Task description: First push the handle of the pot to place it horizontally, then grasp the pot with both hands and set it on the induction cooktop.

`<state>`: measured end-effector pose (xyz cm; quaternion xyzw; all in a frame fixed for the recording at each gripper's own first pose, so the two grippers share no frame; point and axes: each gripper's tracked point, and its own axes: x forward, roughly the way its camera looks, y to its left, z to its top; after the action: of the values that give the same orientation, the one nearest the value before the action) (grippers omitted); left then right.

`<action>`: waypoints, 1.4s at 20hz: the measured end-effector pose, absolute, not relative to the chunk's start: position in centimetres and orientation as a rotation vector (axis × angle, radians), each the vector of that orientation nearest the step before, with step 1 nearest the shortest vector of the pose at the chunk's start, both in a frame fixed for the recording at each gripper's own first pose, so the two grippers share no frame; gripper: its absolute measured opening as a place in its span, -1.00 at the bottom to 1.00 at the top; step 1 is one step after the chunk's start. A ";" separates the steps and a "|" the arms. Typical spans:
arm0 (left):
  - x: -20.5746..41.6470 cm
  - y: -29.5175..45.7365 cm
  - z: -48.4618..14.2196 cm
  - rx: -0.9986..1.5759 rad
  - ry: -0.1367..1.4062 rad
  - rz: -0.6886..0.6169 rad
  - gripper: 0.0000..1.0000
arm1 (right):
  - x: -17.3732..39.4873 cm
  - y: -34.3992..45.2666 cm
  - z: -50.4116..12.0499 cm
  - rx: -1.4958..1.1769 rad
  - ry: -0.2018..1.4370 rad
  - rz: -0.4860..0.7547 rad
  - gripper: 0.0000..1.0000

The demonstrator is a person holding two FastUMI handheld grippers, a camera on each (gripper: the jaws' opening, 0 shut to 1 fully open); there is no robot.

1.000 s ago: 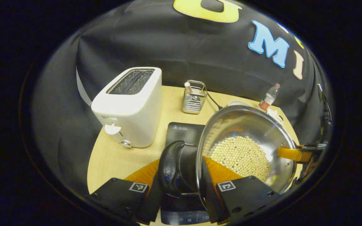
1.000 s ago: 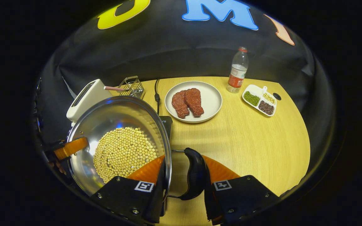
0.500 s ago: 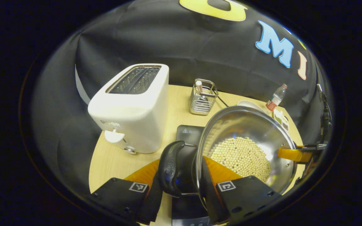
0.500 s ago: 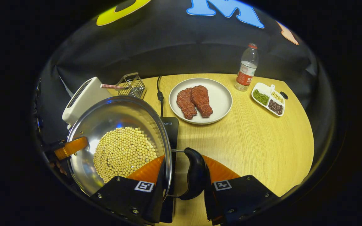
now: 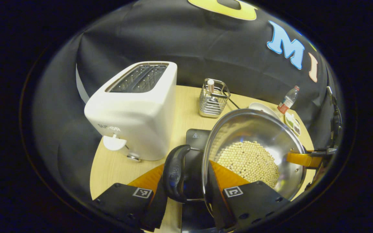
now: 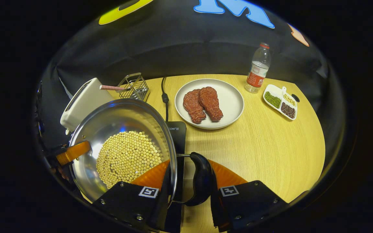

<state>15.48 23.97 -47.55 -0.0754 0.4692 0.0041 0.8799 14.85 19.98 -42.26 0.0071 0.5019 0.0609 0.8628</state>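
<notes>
One round shiny steel pot (image 5: 264, 136) of beans (image 5: 249, 161)

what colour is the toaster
White; the toaster shows best in the left gripper view.

The right gripper (image 6: 186, 191) closes its fingers (image 6: 154, 176) across the pot's (image 6: 118, 145) rim and black side handle (image 6: 202, 183). The steel pot holds pale beans (image 6: 128, 158) and hangs over the dark induction cooktop (image 6: 177, 132). On the wooden counter (image 6: 264, 145) beyond sit a plate (image 6: 231, 100) with two meat pieces (image 6: 202, 103), a water bottle (image 6: 257, 68), a divided dish (image 6: 280, 102), a wire basket (image 6: 136, 86) and a white toaster (image 6: 83, 102)
</notes>
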 end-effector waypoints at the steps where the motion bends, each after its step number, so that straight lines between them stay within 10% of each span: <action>1: 15.4 23.9 -47.8 -0.164 0.981 0.010 0.25 | 14.8 19.9 -42.2 0.013 1.050 0.125 0.08; 17: 15.2 24.4 -47.0 -0.190 0.883 0.028 0.39 | 15.6 19.9 -41.9 -0.060 0.972 0.177 0.11; 21: 16.1 25.9 -42.0 -0.194 0.735 0.065 0.58 | 16.6 20.2 -38.0 -0.079 0.826 0.214 0.78; 28: 13.3 23.6 -29.6 -0.181 0.513 0.146 0.66 | 14.4 17.3 -26.8 -0.029 0.574 0.227 0.78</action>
<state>13.25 23.63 -29.62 -0.0891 0.2530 0.0719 0.9607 14.37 17.32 -26.81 -0.0143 0.2823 0.1117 0.9527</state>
